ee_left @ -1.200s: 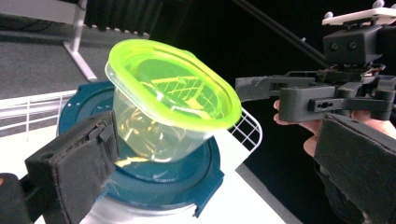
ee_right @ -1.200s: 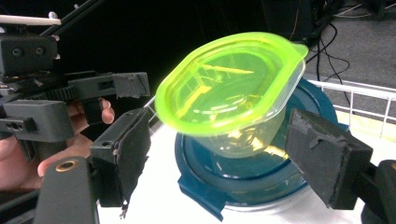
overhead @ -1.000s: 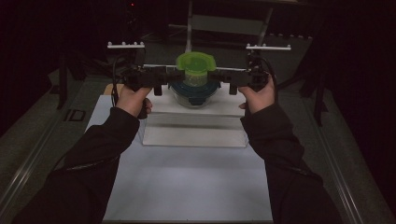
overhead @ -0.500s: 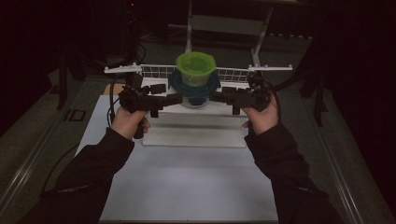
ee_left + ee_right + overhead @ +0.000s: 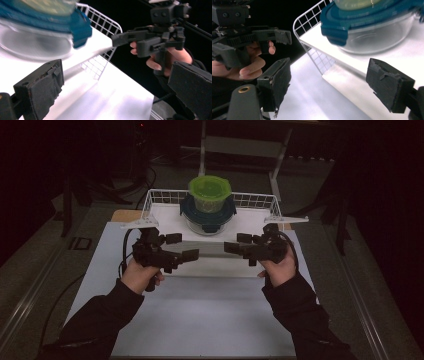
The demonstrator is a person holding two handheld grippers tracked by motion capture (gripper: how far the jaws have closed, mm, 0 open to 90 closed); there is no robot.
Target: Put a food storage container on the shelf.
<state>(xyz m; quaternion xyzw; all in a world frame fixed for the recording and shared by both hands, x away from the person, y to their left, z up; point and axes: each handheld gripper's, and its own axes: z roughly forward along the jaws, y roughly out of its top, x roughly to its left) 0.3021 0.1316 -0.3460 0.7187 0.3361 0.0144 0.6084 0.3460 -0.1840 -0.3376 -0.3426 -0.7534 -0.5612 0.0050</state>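
Withdrawn toward the near side: left gripper (image 5: 187, 255) and right gripper (image 5: 232, 247), both wide open, empty. Beyond both, stacked containers (image 5: 209, 210) in wire basket (image 5: 160, 197).

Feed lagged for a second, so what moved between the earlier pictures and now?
Both hands pulled back toward the person: the left tool and right tool let go of the stacked containers, jaws open and empty. The green-lidded container on the blue-lidded clear bowl stayed in the white wire basket.
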